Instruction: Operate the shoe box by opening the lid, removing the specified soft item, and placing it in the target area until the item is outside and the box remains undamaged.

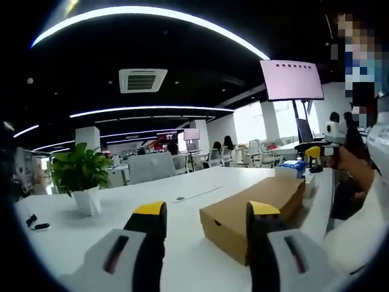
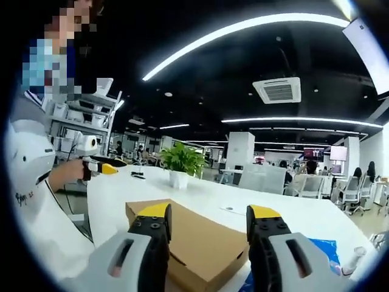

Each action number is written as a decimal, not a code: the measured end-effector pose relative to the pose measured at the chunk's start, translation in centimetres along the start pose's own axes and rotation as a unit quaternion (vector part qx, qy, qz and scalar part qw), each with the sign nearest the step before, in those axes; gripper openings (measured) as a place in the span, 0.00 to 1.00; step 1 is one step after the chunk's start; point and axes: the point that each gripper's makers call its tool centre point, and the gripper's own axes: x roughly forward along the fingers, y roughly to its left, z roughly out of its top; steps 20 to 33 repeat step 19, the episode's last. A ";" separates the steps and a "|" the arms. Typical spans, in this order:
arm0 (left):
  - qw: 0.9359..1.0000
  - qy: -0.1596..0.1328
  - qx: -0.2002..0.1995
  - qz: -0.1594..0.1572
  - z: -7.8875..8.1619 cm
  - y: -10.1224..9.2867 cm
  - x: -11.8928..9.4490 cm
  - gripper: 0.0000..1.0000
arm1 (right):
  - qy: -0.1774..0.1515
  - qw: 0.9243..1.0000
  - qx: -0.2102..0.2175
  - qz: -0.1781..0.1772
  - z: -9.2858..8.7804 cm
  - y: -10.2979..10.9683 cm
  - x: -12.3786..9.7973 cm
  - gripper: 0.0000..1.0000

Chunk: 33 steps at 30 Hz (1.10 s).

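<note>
**Shoe box shut, both grippers held above the table**

On the long white table [image 1: 200, 188] sits a brown cardboard shoe box [image 1: 255, 213], lid down and flat, near the table's edge on the person's side. Seen from the left gripper view, the left gripper [image 1: 206, 210] hovers short of the box with its yellow-tipped jaws spread wide and nothing between them; one jaw overlaps the box's near corner in the picture, though I cannot tell whether it touches. A potted green plant [image 1: 79, 176] stands farther along the table in a white pot, and a couple of small dark objects [image 1: 35, 222] lie near the far edge (too small to make out).

From the right gripper view, the right gripper [image 2: 208, 213] also hangs over the box with its jaws apart and empty. A blue bag [image 2: 316, 255] lies just beside the box. The other gripper [image 2: 100, 168] comes in from the left, held in a hand [image 2: 64, 173]. Office chairs [image 2: 349, 191] stand behind.
</note>
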 end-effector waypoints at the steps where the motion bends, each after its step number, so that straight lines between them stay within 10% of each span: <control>1: 1.000 -0.001 -0.006 -0.004 0.0 -0.2 0.1 0.54 | 0.000 1.000 0.002 0.001 -0.1 0.0 0.0 0.50; 33: 0.999 -0.008 -0.014 -0.044 -0.4 -1.4 0.5 0.54 | 0.009 1.000 0.008 -0.025 -1.0 -1.1 -0.1 0.52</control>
